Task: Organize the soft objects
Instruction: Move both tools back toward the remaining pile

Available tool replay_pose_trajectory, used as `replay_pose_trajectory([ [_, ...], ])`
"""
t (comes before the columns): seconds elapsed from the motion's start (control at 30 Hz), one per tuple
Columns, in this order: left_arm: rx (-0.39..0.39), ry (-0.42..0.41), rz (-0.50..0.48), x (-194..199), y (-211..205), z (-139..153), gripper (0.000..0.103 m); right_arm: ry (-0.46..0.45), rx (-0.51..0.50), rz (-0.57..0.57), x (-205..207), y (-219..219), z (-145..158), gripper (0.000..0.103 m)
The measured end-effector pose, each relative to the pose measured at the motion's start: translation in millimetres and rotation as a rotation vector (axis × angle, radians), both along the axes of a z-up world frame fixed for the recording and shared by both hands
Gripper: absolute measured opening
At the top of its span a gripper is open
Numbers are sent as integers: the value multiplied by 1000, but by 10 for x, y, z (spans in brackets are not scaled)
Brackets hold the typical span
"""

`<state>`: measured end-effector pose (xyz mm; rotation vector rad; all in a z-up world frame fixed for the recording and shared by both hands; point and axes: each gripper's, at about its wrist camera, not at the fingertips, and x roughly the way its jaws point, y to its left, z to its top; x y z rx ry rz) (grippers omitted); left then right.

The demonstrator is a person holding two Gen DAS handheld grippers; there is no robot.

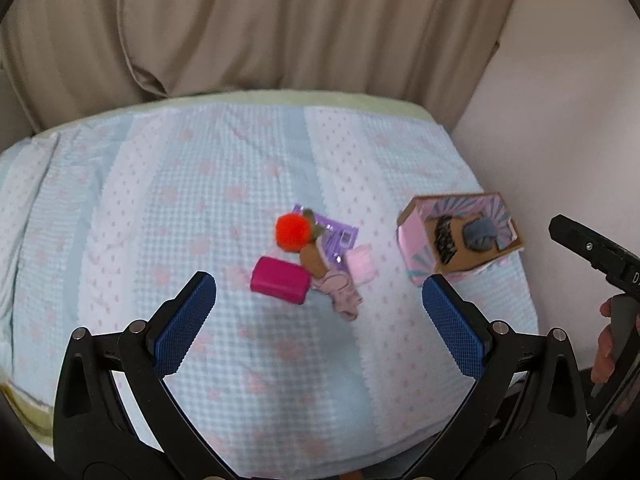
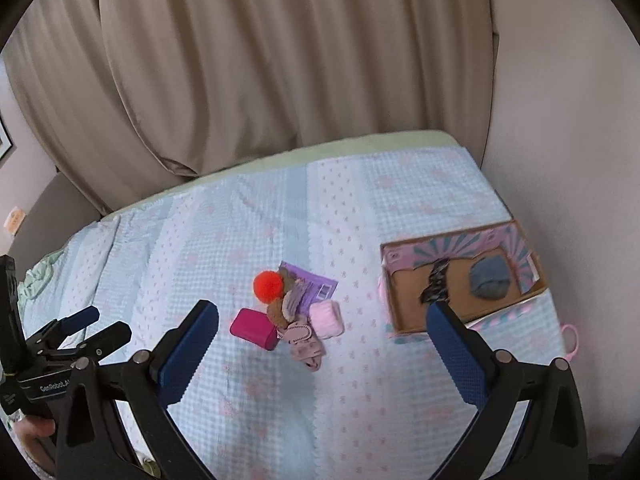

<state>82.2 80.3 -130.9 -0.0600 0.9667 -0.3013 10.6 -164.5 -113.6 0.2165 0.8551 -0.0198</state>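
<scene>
A small pile lies mid-bed: an orange pompom (image 1: 293,233) (image 2: 268,286), a magenta block (image 1: 280,285) (image 2: 254,328), a brown soft piece (image 1: 313,261), a mauve fabric piece (image 1: 343,295) (image 2: 305,345), a pale pink soft roll (image 1: 361,264) (image 2: 328,317) and a purple packet (image 1: 338,234) (image 2: 316,284). To the right an open cardboard box (image 1: 460,263) (image 2: 404,312) holds a grey-blue cloth ball (image 1: 480,233) (image 2: 491,278) and a black item (image 1: 445,240) (image 2: 436,284). My left gripper (image 1: 318,300) is open above the pile's near side. My right gripper (image 2: 322,330) is open, holding nothing.
The bed has a light blue quilt with pink dots (image 1: 180,200) (image 2: 240,220). Beige curtains (image 1: 260,20) (image 2: 260,60) hang behind it and a wall (image 1: 560,100) stands at the right. The other gripper shows at each view's edge (image 1: 592,256) (image 2: 60,336).
</scene>
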Motion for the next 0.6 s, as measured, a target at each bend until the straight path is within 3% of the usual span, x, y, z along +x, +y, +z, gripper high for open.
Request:
replay_pose_trajectory([
  [0.43,-24,120,-128,603,197,-1621,102,87,40,8,435,515,-1460,103],
  [0.6,30,131,-220,767,47,-2271,102,127,51,3,625,567,-2047,103],
])
